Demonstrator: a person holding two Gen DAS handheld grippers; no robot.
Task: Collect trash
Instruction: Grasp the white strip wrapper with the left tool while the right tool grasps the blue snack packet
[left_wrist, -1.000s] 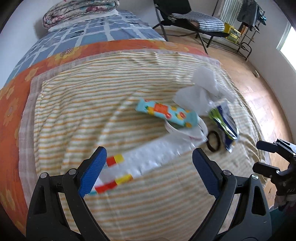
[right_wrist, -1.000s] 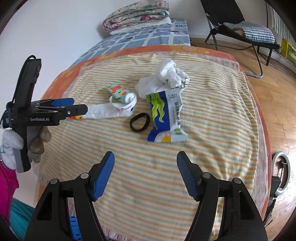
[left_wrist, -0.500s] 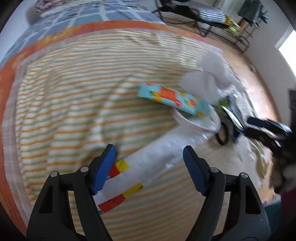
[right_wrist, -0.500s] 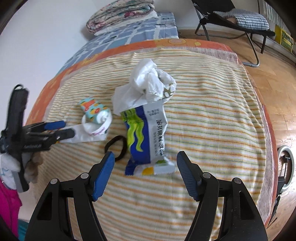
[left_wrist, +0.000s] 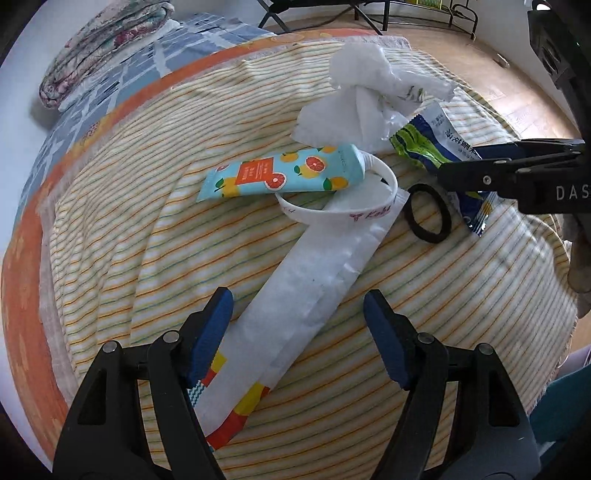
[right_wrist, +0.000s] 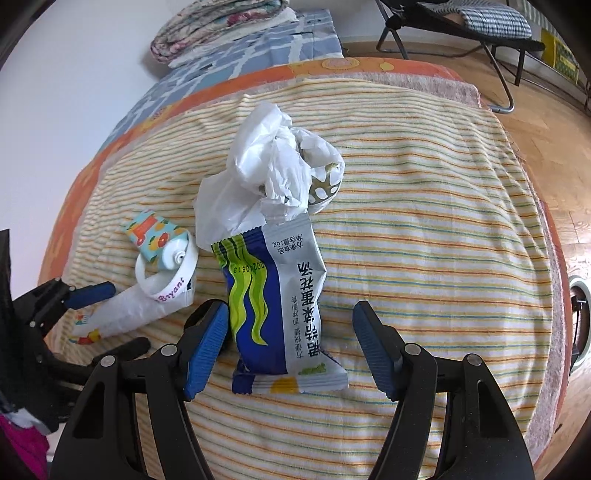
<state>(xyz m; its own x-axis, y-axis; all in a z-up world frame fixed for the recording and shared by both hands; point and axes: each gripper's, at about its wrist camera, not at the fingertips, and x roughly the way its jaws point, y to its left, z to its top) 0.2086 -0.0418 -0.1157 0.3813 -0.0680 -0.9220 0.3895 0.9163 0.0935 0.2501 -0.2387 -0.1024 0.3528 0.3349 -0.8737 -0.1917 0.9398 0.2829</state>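
Note:
A long white wrapper (left_wrist: 306, 288) with a coloured end lies on the striped blanket (left_wrist: 110, 229). My left gripper (left_wrist: 297, 336) straddles it with its jaws apart, and the pads do not press on it. A blue, green and silver snack packet (right_wrist: 280, 302) lies between the fingers of my right gripper (right_wrist: 291, 343), which is open. A crumpled white plastic bag (right_wrist: 273, 173) sits just beyond the packet. A citrus-print tube (left_wrist: 284, 173), a white band (left_wrist: 332, 214) and a black hair tie (left_wrist: 426, 214) lie between the two grippers.
A folded quilt (right_wrist: 221, 22) lies at the head of the bed. A folding chair (right_wrist: 461, 26) stands on the wooden floor (right_wrist: 546, 122) beyond the bed. The blanket's near edge drops off just behind both grippers.
Both grippers came lower and closer to the bed. The left jaws narrowed around the white wrapper and the wrist rolled. The right gripper moved up until its fingers flank the snack packet.

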